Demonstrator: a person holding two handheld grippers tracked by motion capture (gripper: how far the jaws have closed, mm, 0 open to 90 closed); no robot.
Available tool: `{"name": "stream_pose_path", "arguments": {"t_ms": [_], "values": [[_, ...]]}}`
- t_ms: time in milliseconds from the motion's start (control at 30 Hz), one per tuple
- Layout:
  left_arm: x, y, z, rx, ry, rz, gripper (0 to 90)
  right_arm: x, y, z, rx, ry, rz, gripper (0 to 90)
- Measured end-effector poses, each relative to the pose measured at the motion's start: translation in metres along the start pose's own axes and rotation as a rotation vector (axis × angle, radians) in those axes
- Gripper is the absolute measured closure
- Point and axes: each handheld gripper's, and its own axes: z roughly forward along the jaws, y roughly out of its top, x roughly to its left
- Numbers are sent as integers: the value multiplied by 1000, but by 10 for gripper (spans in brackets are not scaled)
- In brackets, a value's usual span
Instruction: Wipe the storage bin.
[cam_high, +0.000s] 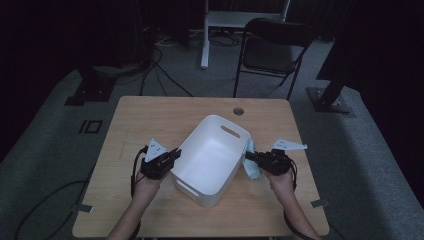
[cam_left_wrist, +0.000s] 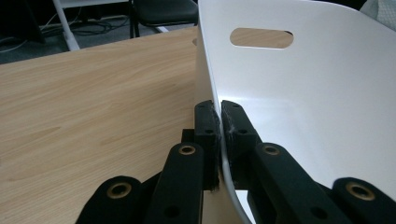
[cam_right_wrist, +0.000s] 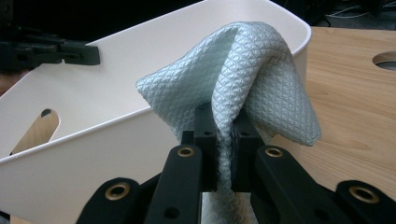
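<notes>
A white plastic basket (cam_high: 226, 123) with slot handles stands tilted in the middle of the wooden table (cam_high: 150, 112). My left gripper (cam_high: 175, 153) is shut on the basket's left rim; in the left gripper view its jaws (cam_left_wrist: 219, 122) pinch the thin white wall (cam_left_wrist: 327, 93). My right gripper (cam_high: 248, 156) sits at the basket's right side, shut on a pale blue textured cloth (cam_high: 252, 167). In the right gripper view the cloth (cam_right_wrist: 252, 79) bulges up from between the jaws (cam_right_wrist: 224, 140), right against the basket's rim (cam_right_wrist: 116, 116). The basket's inside looks empty.
A round cable hole (cam_high: 238, 110) lies at the table's far edge. A black folding chair (cam_high: 272, 50) and a white desk frame (cam_high: 205, 35) stand on the carpet beyond. Cables (cam_high: 160, 75) trail across the floor at the back left.
</notes>
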Motion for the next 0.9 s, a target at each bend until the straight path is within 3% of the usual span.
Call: {"name": "stream_pose_path", "arguments": {"t_ms": [300, 400, 533, 733, 900], "values": [[-1, 0, 0, -1, 14, -6, 858, -4, -6, 5, 32, -8, 23, 845], [-2, 0, 1, -1, 13, -5, 860, 1, -2, 2, 16, 19, 20, 844], [-2, 0, 1, -1, 6, 2, 861, 6, 0, 1, 11, 0, -3, 845], [-4, 1, 1, 2, 18, 2, 857, -1, -10, 8, 44, -8, 14, 845], [-4, 1, 2, 5, 20, 4, 859, 7, -3, 4, 40, -3, -9, 844]]}}
